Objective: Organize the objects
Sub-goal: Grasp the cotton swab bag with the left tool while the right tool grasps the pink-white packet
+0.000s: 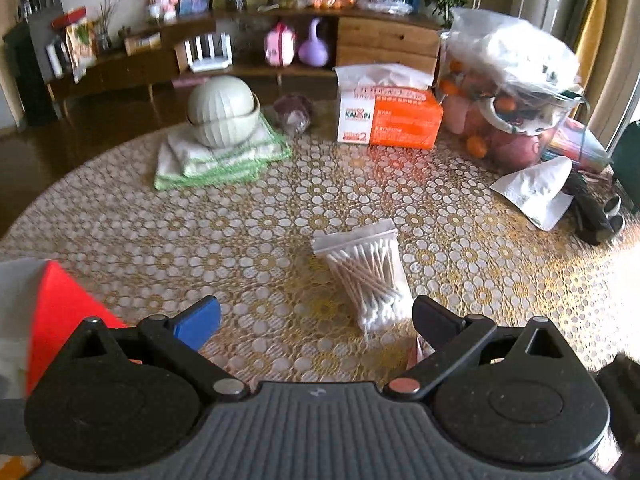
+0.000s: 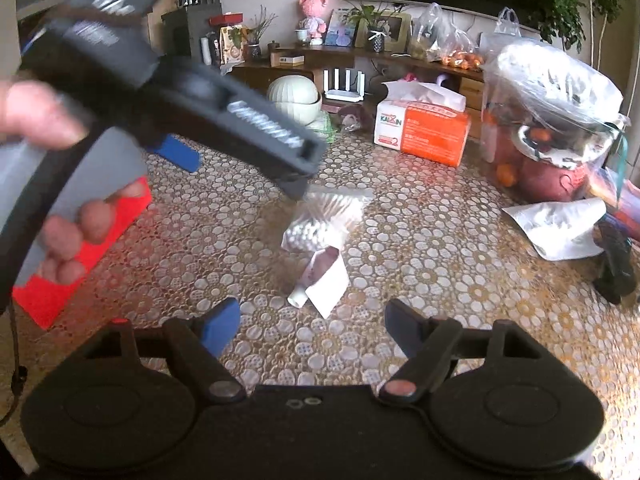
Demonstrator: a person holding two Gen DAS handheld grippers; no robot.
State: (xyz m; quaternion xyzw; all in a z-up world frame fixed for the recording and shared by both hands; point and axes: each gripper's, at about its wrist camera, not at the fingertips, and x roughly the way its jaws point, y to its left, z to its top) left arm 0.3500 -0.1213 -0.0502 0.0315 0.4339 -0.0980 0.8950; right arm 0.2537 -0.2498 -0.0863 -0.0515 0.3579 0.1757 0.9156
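A clear zip bag of cotton swabs [image 1: 368, 276] lies on the patterned tablecloth [image 1: 280, 208], just ahead of my left gripper [image 1: 316, 320]. That gripper is open, its black finger [image 1: 432, 316] close to the bag's near end and nothing between the jaws. In the right wrist view the left gripper [image 2: 244, 178], held by a hand [image 2: 36, 116], hovers over the swab bag [image 2: 324, 216]. My right gripper [image 2: 314, 322] is open and holds nothing. A small white tube with a paper slip [image 2: 320, 280] lies just ahead of it. A red box [image 2: 80, 248] sits at the left.
At the back stand an orange tissue pack [image 1: 388, 118], stacked pale bowls [image 1: 224, 112] on folded green-edged cloths [image 1: 216, 160], and a plastic bag of fruit [image 1: 516, 92]. A white pouch [image 1: 536, 190] and a black object [image 1: 592, 212] lie at the right.
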